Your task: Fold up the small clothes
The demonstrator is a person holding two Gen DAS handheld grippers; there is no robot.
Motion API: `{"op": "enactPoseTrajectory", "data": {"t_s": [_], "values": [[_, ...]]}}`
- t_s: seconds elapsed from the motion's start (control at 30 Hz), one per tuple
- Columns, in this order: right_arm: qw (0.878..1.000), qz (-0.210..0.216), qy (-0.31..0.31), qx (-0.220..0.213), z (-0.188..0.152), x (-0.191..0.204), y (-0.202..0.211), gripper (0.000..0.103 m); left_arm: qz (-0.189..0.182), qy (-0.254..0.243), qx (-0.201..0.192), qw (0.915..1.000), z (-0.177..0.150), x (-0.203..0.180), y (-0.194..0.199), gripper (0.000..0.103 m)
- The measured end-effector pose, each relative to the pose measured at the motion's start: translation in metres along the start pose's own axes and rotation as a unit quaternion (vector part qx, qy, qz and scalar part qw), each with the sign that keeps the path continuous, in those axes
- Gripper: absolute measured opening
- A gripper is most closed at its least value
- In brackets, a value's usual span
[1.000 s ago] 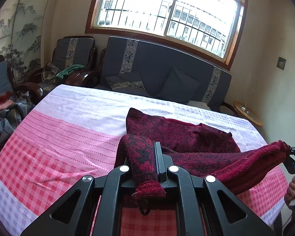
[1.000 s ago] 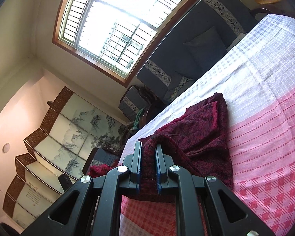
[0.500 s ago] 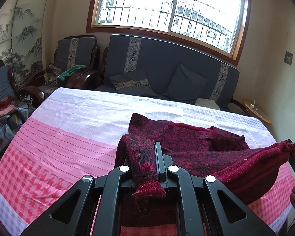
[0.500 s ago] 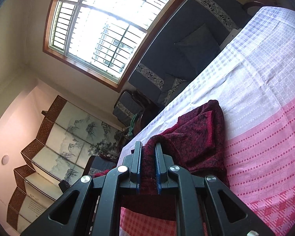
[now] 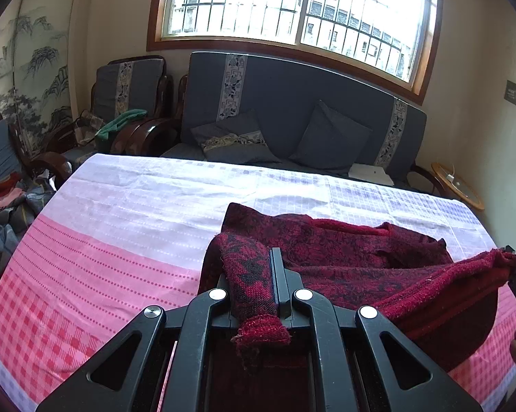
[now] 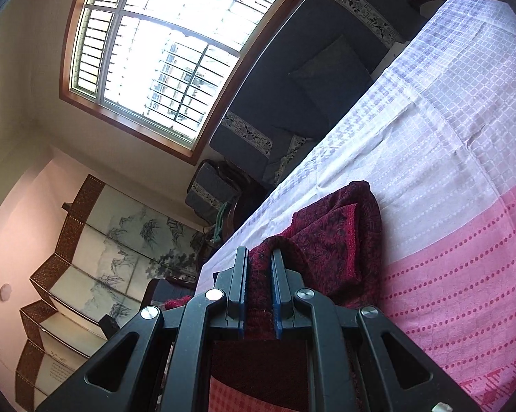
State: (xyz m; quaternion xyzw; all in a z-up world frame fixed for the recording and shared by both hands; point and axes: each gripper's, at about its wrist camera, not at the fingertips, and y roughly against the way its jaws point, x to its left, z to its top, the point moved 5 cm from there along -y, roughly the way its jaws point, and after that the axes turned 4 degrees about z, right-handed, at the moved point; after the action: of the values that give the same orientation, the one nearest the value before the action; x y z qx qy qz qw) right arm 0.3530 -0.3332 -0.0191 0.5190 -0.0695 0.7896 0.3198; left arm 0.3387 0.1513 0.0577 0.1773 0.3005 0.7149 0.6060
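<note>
Dark red knit sweater (image 5: 344, 261) hangs stretched between your left gripper (image 5: 258, 285) and right gripper (image 6: 259, 274), each clenched on one edge, so the fold lands straight on the tablecloth (image 5: 120, 240).

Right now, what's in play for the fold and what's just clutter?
In play:
- dark red sweater
- left gripper, right gripper, both clamped on it
- checked tablecloth

Clutter:
- sofa cushions
- green cloth
- clothes pile
</note>
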Motion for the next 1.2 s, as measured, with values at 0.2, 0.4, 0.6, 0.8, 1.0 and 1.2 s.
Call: {"op": "enactPoseTrajectory", "data": {"t_s": [0.2,0.4,0.6,0.8,1.0,1.2], "values": [[1.0,-0.011,-0.009,0.005,0.007,-0.015,-0.015,0.013,0.006,0.004,0.012,0.9999,0.003,0.0,-0.026,0.01],[1.0,-0.02,-0.017,0.01,0.013,-0.026,-0.027,0.013,0.009,0.007,0.026,0.9996,0.005,0.0,-0.048,0.01],[0.999,-0.024,-0.018,0.013,0.017,-0.033,-0.038,0.013,0.012,0.008,0.034,0.9993,0.008,0.001,-0.062,0.01],[0.999,-0.028,-0.024,0.016,0.018,-0.041,-0.046,0.013,0.013,0.005,0.041,0.9991,0.01,0.001,-0.072,0.01],[0.999,-0.033,-0.031,0.018,0.019,-0.051,-0.052,0.013,0.015,0.003,0.044,0.9989,0.012,0.0,-0.078,0.011],[0.999,-0.035,-0.031,0.02,0.021,-0.055,-0.056,0.013,0.015,0.014,0.055,0.9983,0.011,0.002,-0.088,0.013]]}}
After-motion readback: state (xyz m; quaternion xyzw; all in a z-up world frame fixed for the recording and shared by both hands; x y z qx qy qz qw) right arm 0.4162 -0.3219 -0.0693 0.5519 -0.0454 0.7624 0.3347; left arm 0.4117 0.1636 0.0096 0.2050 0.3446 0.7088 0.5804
